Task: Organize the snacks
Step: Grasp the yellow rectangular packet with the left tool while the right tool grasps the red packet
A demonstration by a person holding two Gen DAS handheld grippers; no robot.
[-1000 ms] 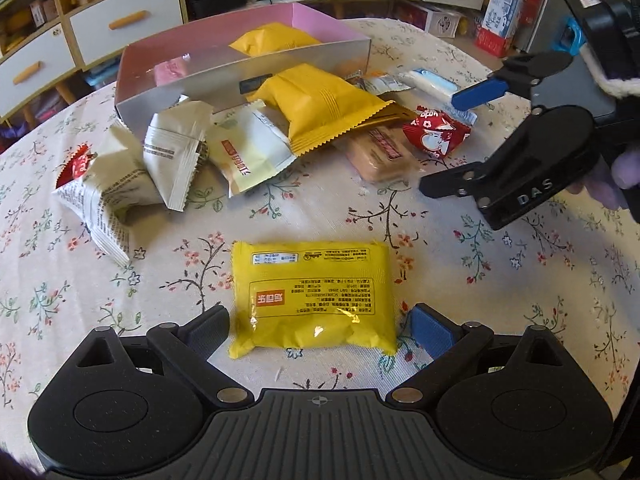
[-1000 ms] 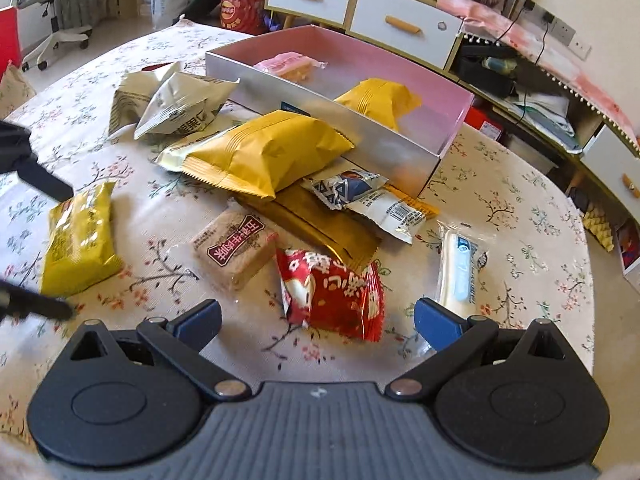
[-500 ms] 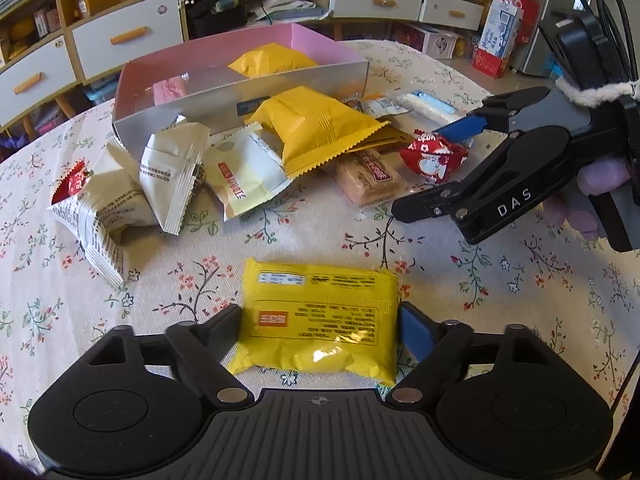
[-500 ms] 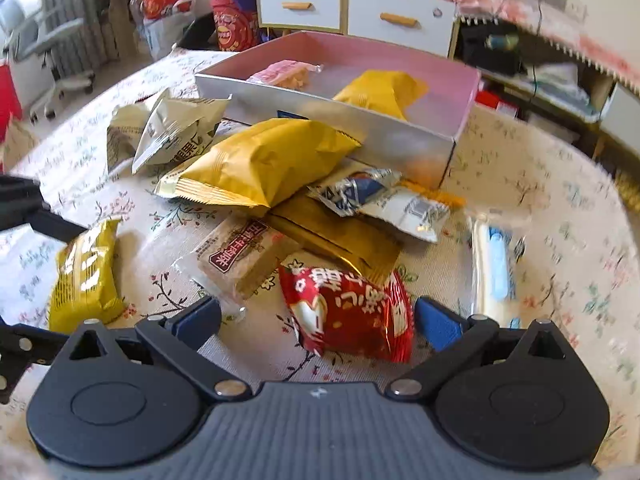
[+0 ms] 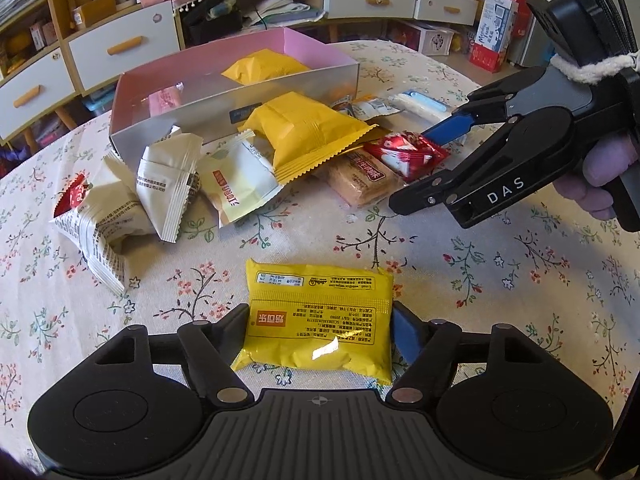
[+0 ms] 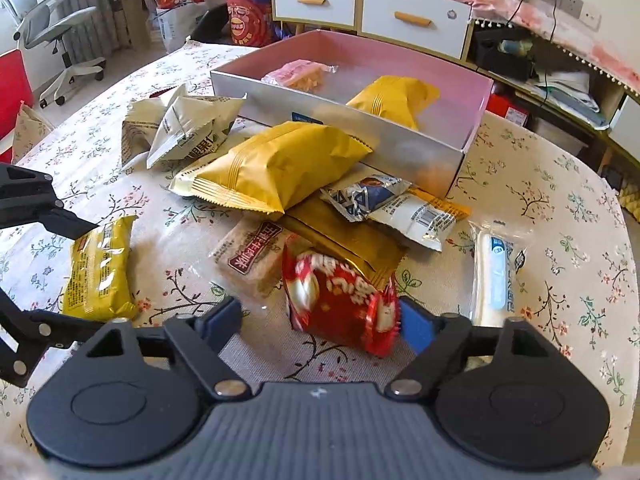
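Your left fingers sit against both short ends of the flat yellow packet, low in the centre of the left wrist view; the left gripper has just been closing, and the packet now fills the gap between them while lying on the floral desk. In the right wrist view your right gripper has also just been closing, with the red snack packet between its fingers: the blue pad on the right touches the packet's crimped edge, while the pad on the left stands a little apart from it, so this is not a full grip.

The silver box with the pink lining stands in the upper middle of that frame and holds a yellow pouch and a pink-wrapped snack. A large yellow pouch leans at its front wall. Beige wrappers lie to the upper left, a brown rice cracker just left of the red packet, and a clear packet with blue print at right.
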